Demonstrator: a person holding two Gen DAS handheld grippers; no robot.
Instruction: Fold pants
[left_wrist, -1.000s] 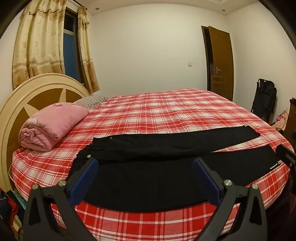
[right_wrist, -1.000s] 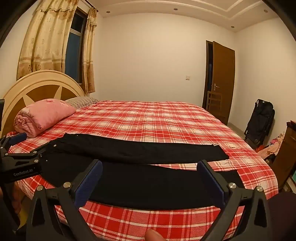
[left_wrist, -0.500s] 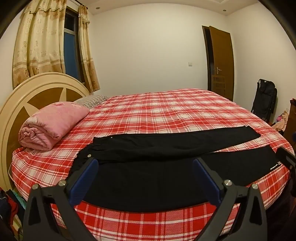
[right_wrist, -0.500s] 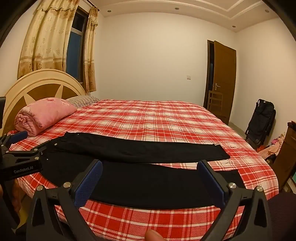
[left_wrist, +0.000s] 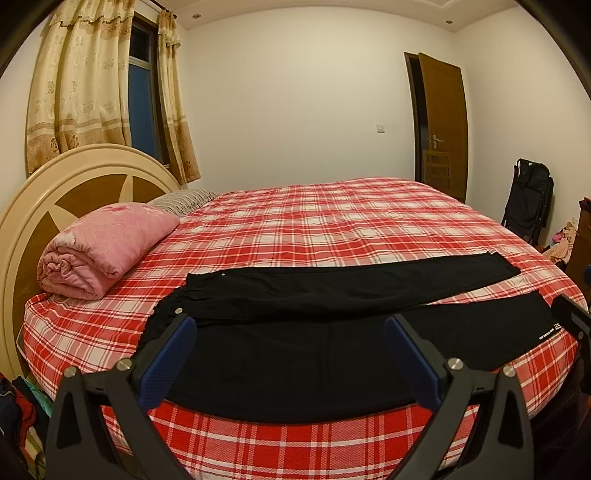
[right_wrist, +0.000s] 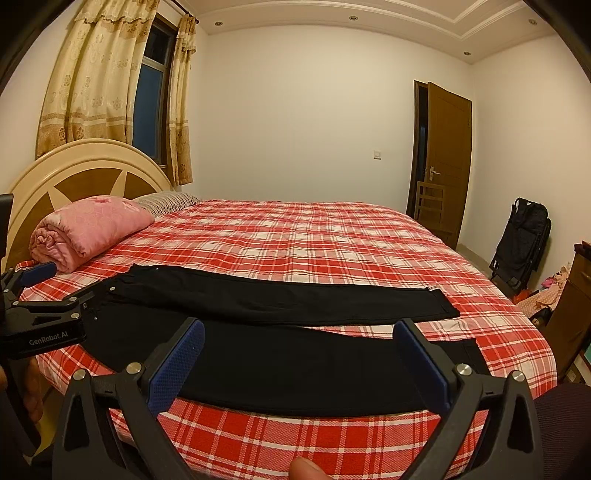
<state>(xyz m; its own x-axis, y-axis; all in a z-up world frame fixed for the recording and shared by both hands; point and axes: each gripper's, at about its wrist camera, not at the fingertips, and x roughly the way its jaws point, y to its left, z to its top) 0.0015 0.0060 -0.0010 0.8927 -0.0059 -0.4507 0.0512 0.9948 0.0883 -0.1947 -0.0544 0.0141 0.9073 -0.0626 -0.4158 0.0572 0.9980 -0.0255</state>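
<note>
Nothing shifts since earlier | both our grippers, left (left_wrist: 290, 338) and right (right_wrist: 297, 339), spread, empty | pants (left_wrist: 332, 314) flat at 12 o'clock | we pinch hems squarely.

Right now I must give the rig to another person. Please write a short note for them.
Left gripper: open, holds nothing, above the near edge of the bed.
Right gripper: open, holds nothing.
Black pants: flat on the bed, legs spread apart, waist toward the pink blanket.
Done: pants laid out.
Left: every fold.
</note>
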